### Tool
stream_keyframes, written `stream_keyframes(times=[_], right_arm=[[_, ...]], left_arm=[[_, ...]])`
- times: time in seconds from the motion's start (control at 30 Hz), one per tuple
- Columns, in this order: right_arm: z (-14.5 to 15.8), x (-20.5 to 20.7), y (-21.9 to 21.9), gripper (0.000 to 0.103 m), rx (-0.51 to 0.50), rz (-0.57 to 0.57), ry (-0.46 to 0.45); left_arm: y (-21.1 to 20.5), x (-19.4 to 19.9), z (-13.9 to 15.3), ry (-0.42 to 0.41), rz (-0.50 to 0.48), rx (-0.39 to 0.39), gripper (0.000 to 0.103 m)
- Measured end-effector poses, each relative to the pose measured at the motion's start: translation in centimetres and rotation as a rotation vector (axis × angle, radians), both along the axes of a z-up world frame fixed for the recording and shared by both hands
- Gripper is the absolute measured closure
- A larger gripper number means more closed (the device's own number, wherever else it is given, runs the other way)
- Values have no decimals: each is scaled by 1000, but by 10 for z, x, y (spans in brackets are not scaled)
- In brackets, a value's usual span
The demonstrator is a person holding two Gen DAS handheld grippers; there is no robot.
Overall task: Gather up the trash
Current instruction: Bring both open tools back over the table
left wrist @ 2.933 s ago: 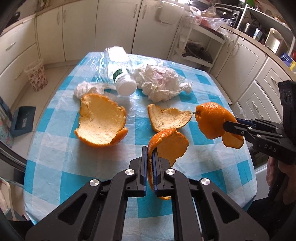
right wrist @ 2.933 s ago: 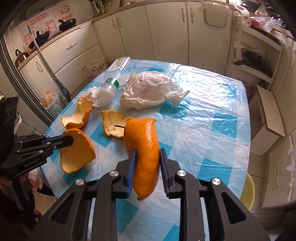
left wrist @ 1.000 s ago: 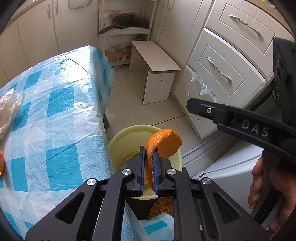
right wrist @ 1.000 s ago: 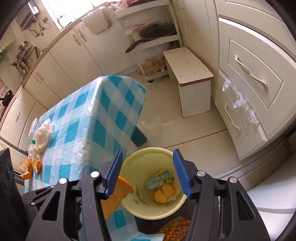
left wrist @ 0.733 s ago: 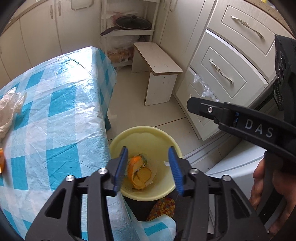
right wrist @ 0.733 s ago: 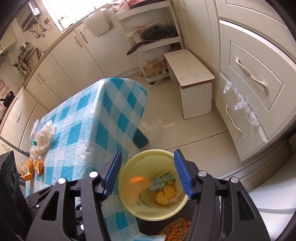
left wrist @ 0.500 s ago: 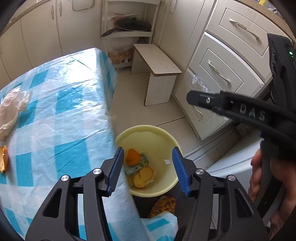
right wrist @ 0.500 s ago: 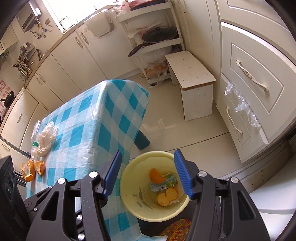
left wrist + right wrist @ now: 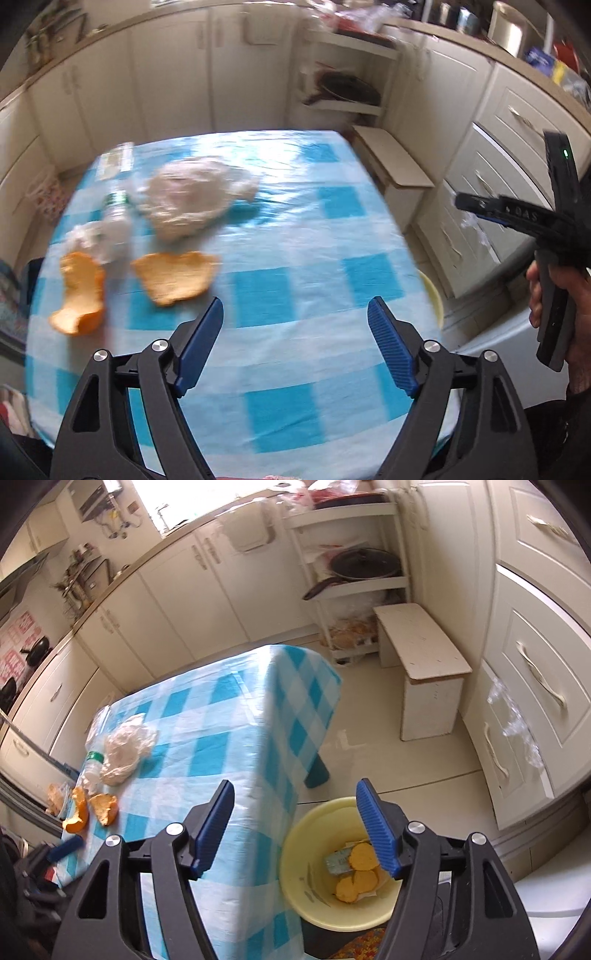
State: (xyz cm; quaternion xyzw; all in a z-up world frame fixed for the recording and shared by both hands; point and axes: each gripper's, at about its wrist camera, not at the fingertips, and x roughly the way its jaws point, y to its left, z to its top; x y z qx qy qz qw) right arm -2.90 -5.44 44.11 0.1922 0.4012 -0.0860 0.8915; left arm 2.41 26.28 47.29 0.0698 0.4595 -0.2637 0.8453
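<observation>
The trash still out is on my table [image 9: 317, 258], the one under the blue-and-white checked cloth. 2 orange peels lie near its left end: the flatter peel [image 9: 175, 275] pith-up, and the curled peel [image 9: 79, 295] further left, close to the edge. Just beyond them on the table lie a clear plastic bottle [image 9: 116, 206] on its side, a small white wad [image 9: 83, 234] beside the bottle's cap end, and a crumpled plastic bag [image 9: 192, 201] to the bottle's right. The left view is motion-blurred, so finer detail is lost.

The yellow bin [image 9: 295, 853] stands on the floor right against the table's right end. Inside it lie orange peel pieces [image 9: 356, 877] and a small green carton [image 9: 338, 862].

My left gripper [image 9: 295, 328] is over the table's near edge, jaws spread wide and holding nothing. My right gripper [image 9: 295, 812] hangs above the bin off the table's right end, jaws also wide apart and empty; my right hand [image 9: 565, 291] wraps its handle.

Beyond the table's right end a white stool [image 9: 421, 653] stands on the floor, and white cabinets [image 9: 535, 646] line the wall.
</observation>
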Motion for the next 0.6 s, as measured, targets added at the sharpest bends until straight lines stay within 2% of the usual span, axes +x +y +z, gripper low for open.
stream_keyframes(times=[0.2,0.33,0.47,0.6], right_arm=[[0,24,42,35,-3,92,15],[-4,42,79,35,-2,172,35],[-12,60,116,35,-9,257,57],[-20,79,154,35,-34,339,84]], left_arm=[[91,31,15,-20,170,-15,21],[150,56,6,36,318,-70,21],[204,75,-16,160,473,-203,21],[227,81,-44,241,603,-339,21]])
